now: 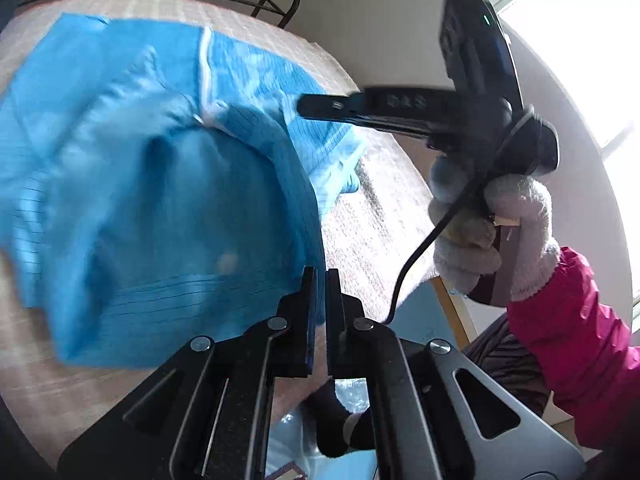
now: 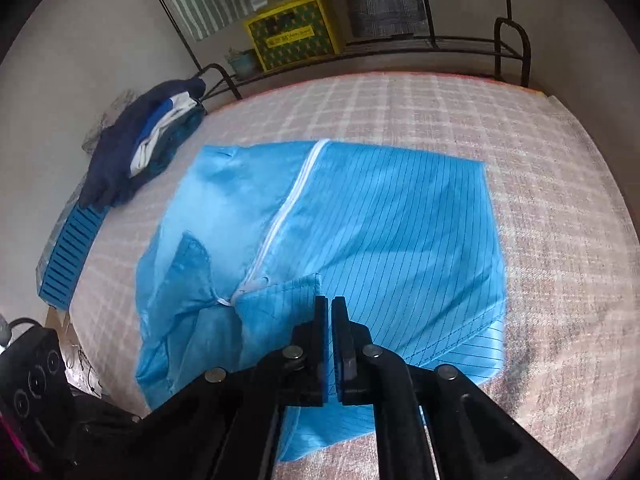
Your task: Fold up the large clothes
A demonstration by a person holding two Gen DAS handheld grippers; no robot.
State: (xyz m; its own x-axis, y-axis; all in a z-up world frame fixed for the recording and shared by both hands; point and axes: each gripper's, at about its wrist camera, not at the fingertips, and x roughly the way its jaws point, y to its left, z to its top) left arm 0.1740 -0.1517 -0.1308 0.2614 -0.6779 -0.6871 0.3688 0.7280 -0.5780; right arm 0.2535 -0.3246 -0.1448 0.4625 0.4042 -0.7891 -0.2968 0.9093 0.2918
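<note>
A light blue striped garment (image 2: 400, 240) with a white zipper (image 2: 288, 208) lies on the checked bed cover (image 2: 440, 112), its sides folded inward. In the left wrist view the garment (image 1: 160, 200) rises in a blurred drape toward my left gripper (image 1: 322, 276), which is shut on its near edge. My right gripper (image 1: 302, 107), held by a gloved hand (image 1: 480, 232), hovers above the garment's right side. Its fingers are together with no cloth in them. From its own camera the right gripper (image 2: 331, 302) points down at the folded collar area.
A pile of dark blue clothes (image 2: 136, 152) and a blue slatted crate (image 2: 72, 248) sit at the bed's left edge. A black metal rack (image 2: 512, 44) with a yellow box (image 2: 294, 32) stands behind the bed. A pink sleeve (image 1: 580, 340) shows at the right.
</note>
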